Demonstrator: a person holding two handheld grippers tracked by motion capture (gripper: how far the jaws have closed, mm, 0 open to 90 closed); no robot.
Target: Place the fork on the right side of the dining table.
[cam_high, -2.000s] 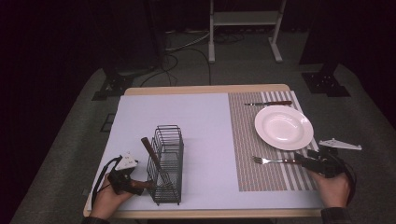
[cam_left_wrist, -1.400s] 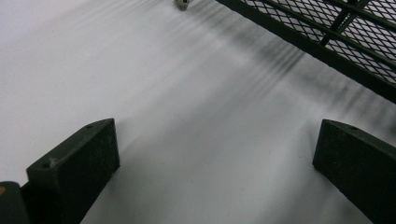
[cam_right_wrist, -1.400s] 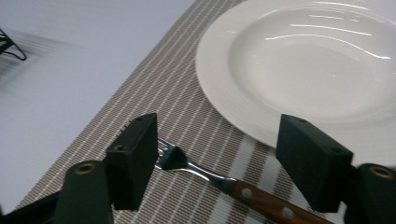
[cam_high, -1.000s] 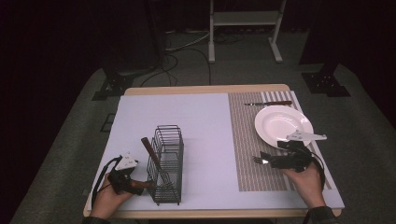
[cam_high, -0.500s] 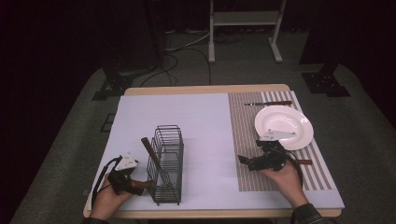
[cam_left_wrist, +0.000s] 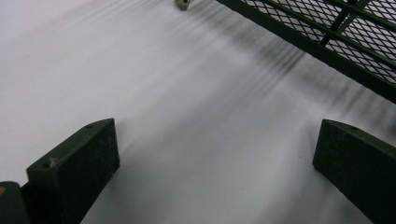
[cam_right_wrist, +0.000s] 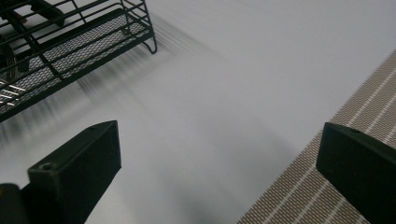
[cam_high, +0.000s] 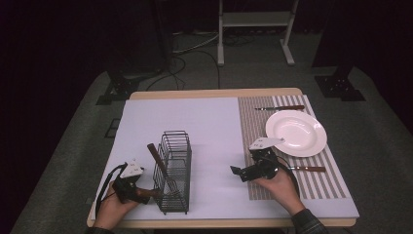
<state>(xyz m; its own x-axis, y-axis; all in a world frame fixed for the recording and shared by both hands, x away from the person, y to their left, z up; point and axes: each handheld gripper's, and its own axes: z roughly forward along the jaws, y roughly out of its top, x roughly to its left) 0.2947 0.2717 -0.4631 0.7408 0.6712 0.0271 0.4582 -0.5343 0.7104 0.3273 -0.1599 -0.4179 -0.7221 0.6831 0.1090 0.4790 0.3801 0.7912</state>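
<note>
Dark surroundings; fork [cam_high: 306,168] half-hidden by right tongs [cam_high: 238,173]

Black wire-mesh cutlery basket [cam_high: 173,171] stands left on the pale-topped wooden desk [cam_high: 214,122] | wooden-handled utensil [cam_high: 157,158] leans inside it | round white ceramic plate [cam_high: 295,132] sits right, on the striped woven placemat [cam_high: 258,122] | wooden-handled knife [cam_high: 280,107] lies behind plate | wooden-handled fork [cam_high: 307,168] lies before it.

Both grippers gape empty — left gripper [cam_high: 146,194], right gripper [cam_high: 237,171].
</note>
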